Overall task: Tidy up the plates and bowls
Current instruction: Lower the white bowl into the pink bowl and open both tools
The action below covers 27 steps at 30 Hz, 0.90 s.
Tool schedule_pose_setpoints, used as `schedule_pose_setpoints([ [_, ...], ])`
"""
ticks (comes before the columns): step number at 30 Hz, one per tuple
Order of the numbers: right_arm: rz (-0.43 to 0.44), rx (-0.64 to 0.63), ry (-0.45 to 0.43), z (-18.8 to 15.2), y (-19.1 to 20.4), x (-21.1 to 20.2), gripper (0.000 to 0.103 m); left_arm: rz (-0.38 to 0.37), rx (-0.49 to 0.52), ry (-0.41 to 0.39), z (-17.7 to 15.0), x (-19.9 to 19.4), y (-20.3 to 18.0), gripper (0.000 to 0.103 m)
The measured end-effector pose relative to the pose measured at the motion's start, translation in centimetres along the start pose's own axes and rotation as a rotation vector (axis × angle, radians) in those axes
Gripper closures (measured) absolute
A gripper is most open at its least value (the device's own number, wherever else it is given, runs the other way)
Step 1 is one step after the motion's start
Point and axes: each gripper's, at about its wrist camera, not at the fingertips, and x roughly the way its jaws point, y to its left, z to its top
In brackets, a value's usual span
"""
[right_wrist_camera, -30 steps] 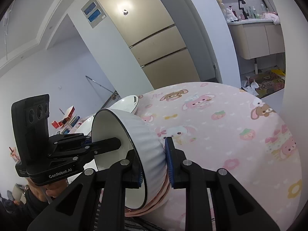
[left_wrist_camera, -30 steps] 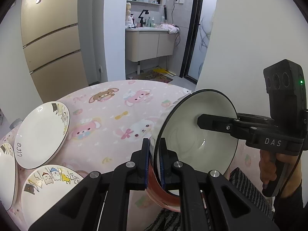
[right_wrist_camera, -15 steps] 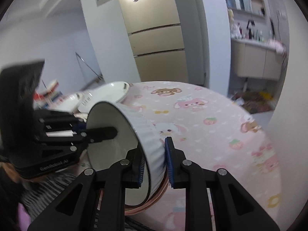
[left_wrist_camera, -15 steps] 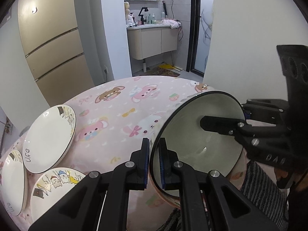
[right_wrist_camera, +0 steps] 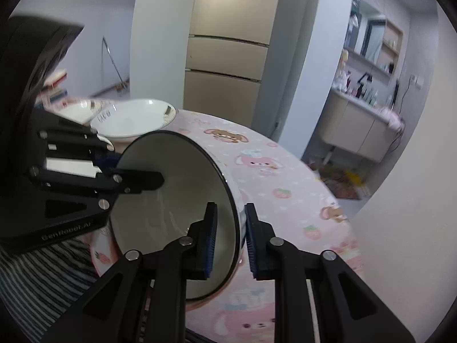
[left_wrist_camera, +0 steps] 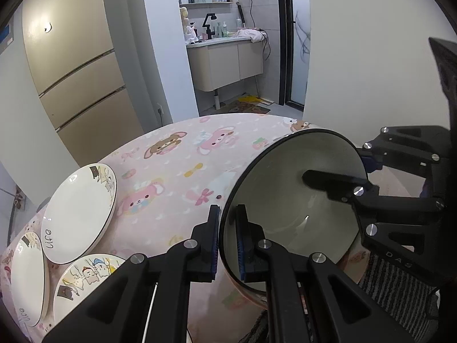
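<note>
White plates sit left of the bowl point(left_wrist_camera: 288, 214) on the pink cartoon tablecloth point(left_wrist_camera: 177, 171): plain plate point(left_wrist_camera: 25, 277) partly cut off by the frame edge, cartoon plate point(left_wrist_camera: 85, 277) half hidden behind the left gripper's arm, "life" plate point(left_wrist_camera: 77, 214) fully visible. Bowl is tipped on its side, mouth facing both cameras, dark rim, glazed inside; underside and any contact with the table are hidden in both views. Left gripper point(left_wrist_camera: 228, 240) is clamped on the bowl's near-left rim, one pad inside, one outside. Right gripper point(right_wrist_camera: 230, 240) straddles the opposite rim wall; its jaws have just been closing with the rim between the pads, now pinching it. In the right wrist view the far plates are blurred, and the left gripper body is smeared at the frame's left edge. Striped sleeve point(left_wrist_camera: 400, 291) below the bowl, partly cropped.
</note>
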Motion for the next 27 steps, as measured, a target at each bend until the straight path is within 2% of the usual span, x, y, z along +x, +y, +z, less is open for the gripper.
schedule_pose_setpoints([
  [1,-0.042,-0.03,0.01,0.0,0.4,0.0,0.094,0.002,0.002,-0.002,0.0,0.0,0.0,0.093],
  [2,-0.061,-0.047,0.02,0.1,0.7,0.0,0.094,0.003,0.004,-0.005,0.0,0.0,0.0,0.093],
  [4,-0.045,-0.029,0.028,0.3,0.4,0.1,0.094,0.005,0.001,-0.003,0.0,0.1,0.0,0.093],
  [5,-0.009,0.004,0.025,0.3,-0.2,0.1,0.094,0.0,-0.007,-0.003,-0.1,0.0,0.1,0.093],
  [8,0.197,0.186,0.03,-0.1,-3.7,0.7,0.093,-0.015,-0.02,-0.018,0.0,-0.3,0.5,0.093],
  [12,0.425,0.411,0.058,-1.1,-7.1,1.9,0.089,-0.066,-0.067,-0.034,0.2,-0.8,1.3,0.093],
  [16,0.505,0.469,0.118,-1.3,-7.7,2.5,0.088,-0.152,-0.151,-0.027,0.4,-0.8,2.6,0.093],
  [18,0.53,0.499,0.145,-1.4,-8.1,2.8,0.087,-0.172,-0.173,-0.015,0.3,-0.5,3.0,0.093],
  [21,0.491,0.439,0.156,-0.6,-7.4,2.4,0.086,-0.162,-0.167,-0.004,0.2,-0.1,2.9,0.093],
  [24,0.344,0.267,0.14,0.3,-5.1,1.0,0.086,-0.126,-0.131,-0.008,0.1,-0.1,2.4,0.093],
  [27,0.171,0.077,0.085,1.0,-2.6,-0.6,0.087,-0.098,-0.1,-0.029,0.2,-0.5,2.0,0.093],
])
